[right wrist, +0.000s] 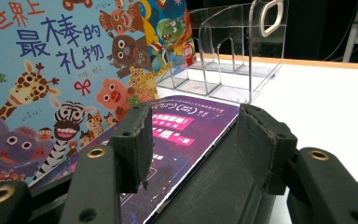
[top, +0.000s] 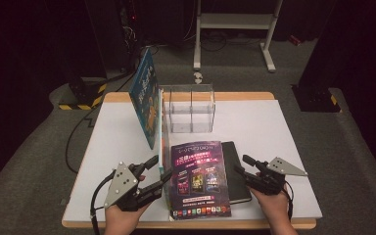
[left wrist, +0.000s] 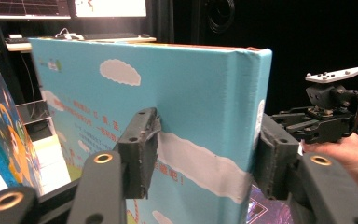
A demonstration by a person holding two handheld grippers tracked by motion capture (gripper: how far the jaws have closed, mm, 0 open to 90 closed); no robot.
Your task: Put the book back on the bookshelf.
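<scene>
Left gripper [left wrist: 200, 154] straddles spine edge of light-blue picture book [left wrist: 168, 116]; both pads against covers, book upright between jaws, near front-left of white table [top: 269, 127]. Right gripper [right wrist: 191, 144] half open, nothing between jaws, hovering over purple booklet [right wrist: 186, 135] lying on black notebook [top: 237, 171]. Second picture book [top: 144, 98] leans beside clear acrylic rack [top: 191, 107].

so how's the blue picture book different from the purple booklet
The blue picture book stands upright on its edge between the left gripper jaws; the purple booklet lies flat on the table, partly over a black notebook. The picture book has a thick hard cover with cartoon animals; the booklet is thin and dark. Both carry printed text.
</scene>
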